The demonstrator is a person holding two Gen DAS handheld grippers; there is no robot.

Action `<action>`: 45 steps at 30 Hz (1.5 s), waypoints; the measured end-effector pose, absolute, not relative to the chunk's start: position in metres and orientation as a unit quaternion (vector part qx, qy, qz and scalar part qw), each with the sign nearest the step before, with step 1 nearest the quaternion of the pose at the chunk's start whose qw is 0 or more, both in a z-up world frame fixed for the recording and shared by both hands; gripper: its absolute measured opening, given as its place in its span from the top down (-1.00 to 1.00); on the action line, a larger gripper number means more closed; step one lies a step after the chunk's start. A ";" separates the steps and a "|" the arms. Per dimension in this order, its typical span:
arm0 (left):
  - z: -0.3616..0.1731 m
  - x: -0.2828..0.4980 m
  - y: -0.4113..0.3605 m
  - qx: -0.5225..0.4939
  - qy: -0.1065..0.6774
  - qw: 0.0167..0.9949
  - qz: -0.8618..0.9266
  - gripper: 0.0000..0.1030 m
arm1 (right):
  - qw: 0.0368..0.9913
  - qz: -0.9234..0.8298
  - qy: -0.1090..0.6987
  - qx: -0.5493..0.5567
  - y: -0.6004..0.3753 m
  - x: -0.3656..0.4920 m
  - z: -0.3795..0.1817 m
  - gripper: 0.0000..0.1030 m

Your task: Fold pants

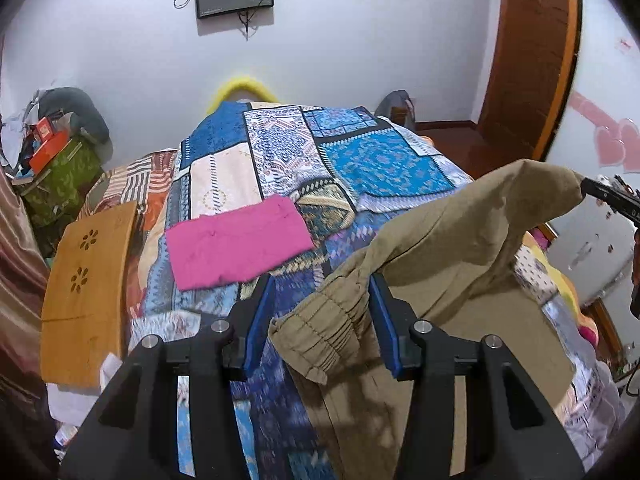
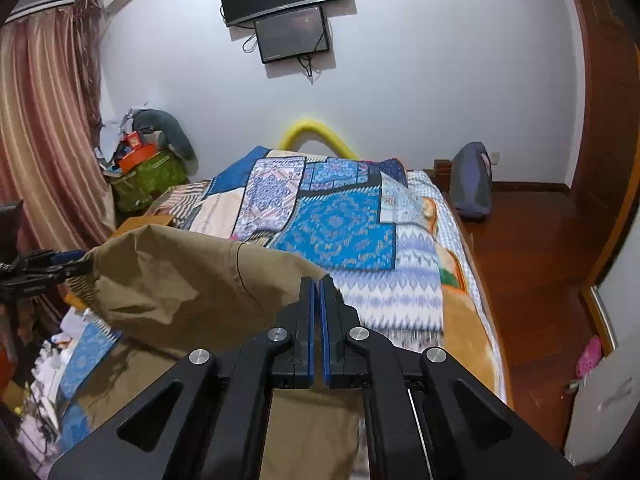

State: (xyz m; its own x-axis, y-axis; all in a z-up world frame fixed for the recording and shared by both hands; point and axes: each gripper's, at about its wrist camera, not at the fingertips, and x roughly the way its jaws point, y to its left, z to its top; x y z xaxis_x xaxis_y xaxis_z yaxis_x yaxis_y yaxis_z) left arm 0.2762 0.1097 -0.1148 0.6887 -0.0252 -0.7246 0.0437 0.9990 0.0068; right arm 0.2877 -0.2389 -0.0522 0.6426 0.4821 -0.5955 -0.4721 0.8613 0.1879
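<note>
Pants (image 1: 452, 248), khaki ones with an elastic cuff, hang in the air above the bed (image 1: 280, 152), strung between the two tools! On the left side, the left hand-held gripper (image 1: 320, 320) has its blue pads part-way spread with the gathered cuff bunched between them; only the right-hand pad looks to be touching cloth, and I can't tell whether that counts as a proper pinch. Over on the other side, the right hand-held gripper (image 2: 318, 300) has its pads pressed tight together, and the fabric edge seems to run right into that seam, though the cloth at the tips is hidden.

The pink folded cloth (image 1: 236, 240) lies flat on the patchwork quilt, well clear of the action. A wooden board (image 1: 88, 292) leans at the bedside.

Now the worry: that left hold looks loose. If the elastic cuff slides out, one end drops and the pants crumple onto the quilt in a heap. Uneven tension between the two ends could also twist the legs, so the fold lands crooked.
</note>
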 end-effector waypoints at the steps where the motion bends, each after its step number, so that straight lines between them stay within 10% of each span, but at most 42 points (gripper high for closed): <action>1: -0.116 0.269 0.108 0.012 0.395 0.919 -0.021 0.13 | 0.905 0.264 0.333 0.008 -0.242 0.280 -0.054 0.96; 26: -0.177 0.149 0.074 0.058 0.433 0.899 -0.040 0.14 | 0.877 0.209 0.431 -0.037 -0.259 0.164 -0.150 0.93; 32: -0.154 0.143 0.056 0.088 0.398 0.912 -0.047 -0.16 | 0.896 0.218 0.382 -0.054 -0.254 0.145 -0.125 0.34; 45: -0.216 0.150 -0.040 0.252 0.418 0.865 -0.115 -0.39 | 0.861 0.328 0.378 -0.091 -0.167 0.129 -0.144 0.01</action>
